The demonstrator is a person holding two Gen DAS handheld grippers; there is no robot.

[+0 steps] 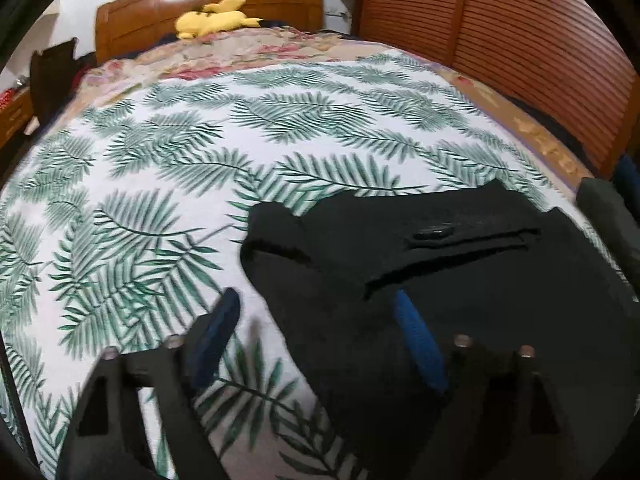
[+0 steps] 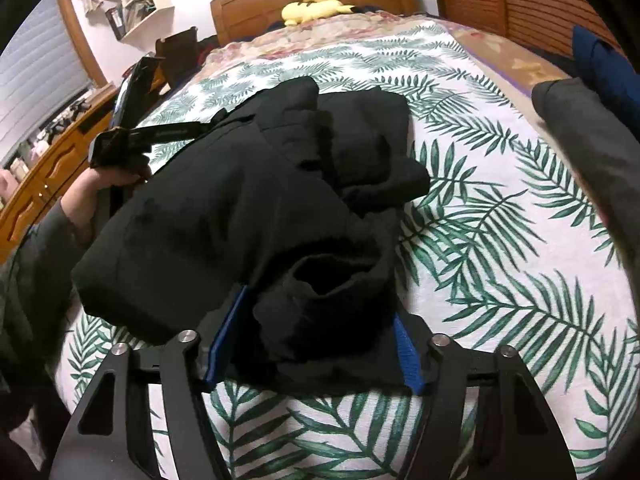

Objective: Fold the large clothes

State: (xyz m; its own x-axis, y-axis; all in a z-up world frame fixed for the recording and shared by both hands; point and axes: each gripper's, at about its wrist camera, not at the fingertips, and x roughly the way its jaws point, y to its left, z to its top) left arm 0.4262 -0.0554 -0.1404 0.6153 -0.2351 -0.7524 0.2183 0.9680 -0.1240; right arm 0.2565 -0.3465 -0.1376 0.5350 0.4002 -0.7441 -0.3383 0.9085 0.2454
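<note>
The black garment (image 2: 248,216) lies in a bunched, partly folded heap on the bed, on top of the white blanket (image 1: 168,184) printed with green fern leaves. In the left wrist view the same garment (image 1: 460,264) fills the lower right of the frame, with a folded edge and a slit running across its upper layer.

Left gripper (image 1: 320,320): the jaws stand wide apart — released. Its left blue finger pad (image 1: 218,328) hangs over bare blanket; its right blue finger pad (image 1: 416,336) lies against the black fabric. Nothing is clamped between them. The view is blurred, so whether the pads touch the surface cannot be told. In the right wrist view the left gripper (image 2: 160,132) appears at the far left edge of the garment, carried in the person's hand (image 2: 92,192).

Right gripper (image 2: 316,332): the jaws stand apart, with a rolled opening of the garment — a cuff or leg end — bulging between the two blue finger pads (image 2: 230,332). The fabric sits between the pads and against both, but the jaws are not closed down on it.

Surroundings: a yellow plush toy (image 2: 316,6) lies at the head of the bed, just below the wooden headboard (image 1: 208,4). A slatted wooden wardrobe (image 1: 500,40) stands beside the bed. A grey cloth (image 2: 580,140) and a dark blue cloth (image 2: 604,68) lie near the bed's right edge.
</note>
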